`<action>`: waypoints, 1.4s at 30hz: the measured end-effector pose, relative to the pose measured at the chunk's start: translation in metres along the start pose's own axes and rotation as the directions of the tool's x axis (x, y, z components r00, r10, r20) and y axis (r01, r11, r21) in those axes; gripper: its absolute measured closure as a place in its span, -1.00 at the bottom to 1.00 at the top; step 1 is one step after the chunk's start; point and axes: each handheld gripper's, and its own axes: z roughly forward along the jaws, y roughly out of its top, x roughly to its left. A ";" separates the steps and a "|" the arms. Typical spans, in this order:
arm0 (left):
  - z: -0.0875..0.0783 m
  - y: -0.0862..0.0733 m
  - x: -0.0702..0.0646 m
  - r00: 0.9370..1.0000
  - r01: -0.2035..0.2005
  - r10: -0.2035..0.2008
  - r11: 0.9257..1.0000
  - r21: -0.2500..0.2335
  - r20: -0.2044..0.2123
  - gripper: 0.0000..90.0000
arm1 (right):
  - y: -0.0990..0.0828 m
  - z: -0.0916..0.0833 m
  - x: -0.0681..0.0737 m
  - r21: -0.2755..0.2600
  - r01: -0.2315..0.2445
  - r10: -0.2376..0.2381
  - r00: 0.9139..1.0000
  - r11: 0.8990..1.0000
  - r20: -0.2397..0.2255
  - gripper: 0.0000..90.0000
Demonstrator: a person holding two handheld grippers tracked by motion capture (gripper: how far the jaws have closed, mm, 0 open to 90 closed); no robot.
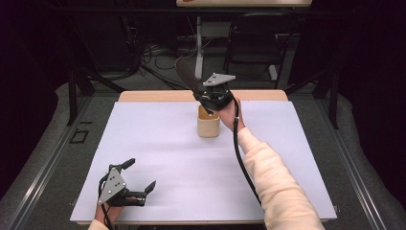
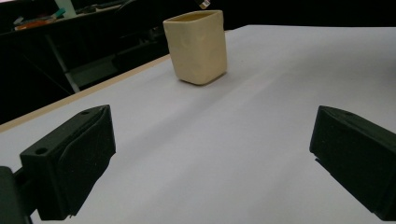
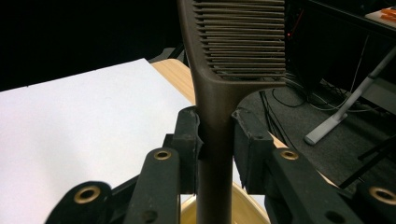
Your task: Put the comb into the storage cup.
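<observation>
— Dark room, black curtains, a folding chair (image 1: pixel 258 43) at the top of the high view; white surface (image 1: pixel 158 143) below. What have your fingers got?

— My right gripper (image 3: pixel 215 135) is closed on a dark brown comb (image 3: pixel 233 51). The fingers (image 3: pixel 187 140) pinch its narrow handle from both sides, and the toothed part rises past them toward the top of my right gripper view.

— Which way does its long axis run?

— Roughly upright. In the high view the toothed end leans toward the upper left of the frame, up and away from my right gripper (image 1: pixel 216 93). The handle's lower end points down into the cream cup (image 1: pixel 208 123), which stands just under my hand, above the frame's centre. Its rim curves at the bottom of my right gripper view, behind the handle, so I judge the handle is over the mouth; whether its tip is inside or touching the wall, I cannot tell.

— So what does the next move turn on?

— I'd say keeping that axis lined up over the opening: straight down from my fingers lies the cup.

— And the other hand?

— My left gripper (image 1: pixel 125 184) sits at the lower left of the high view, fingers spread wide with nothing between them. In my left gripper view the cup (image 2: pixel 197 46) stands well apart, upper centre. The right is much the nearer.
</observation>
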 end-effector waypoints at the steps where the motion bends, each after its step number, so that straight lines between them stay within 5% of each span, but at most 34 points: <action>1: 0.000 0.000 0.000 1.000 -0.001 0.001 1.000 -0.003 -0.001 -0.99 | -0.001 0.000 -0.001 -0.003 -0.003 0.003 1.000 1.000 0.004 0.61; 42: 0.000 -0.001 0.001 1.000 0.007 -0.007 1.000 -0.002 -0.002 -0.99 | -0.035 0.012 -0.006 0.018 -0.032 0.032 0.999 0.999 -0.003 0.61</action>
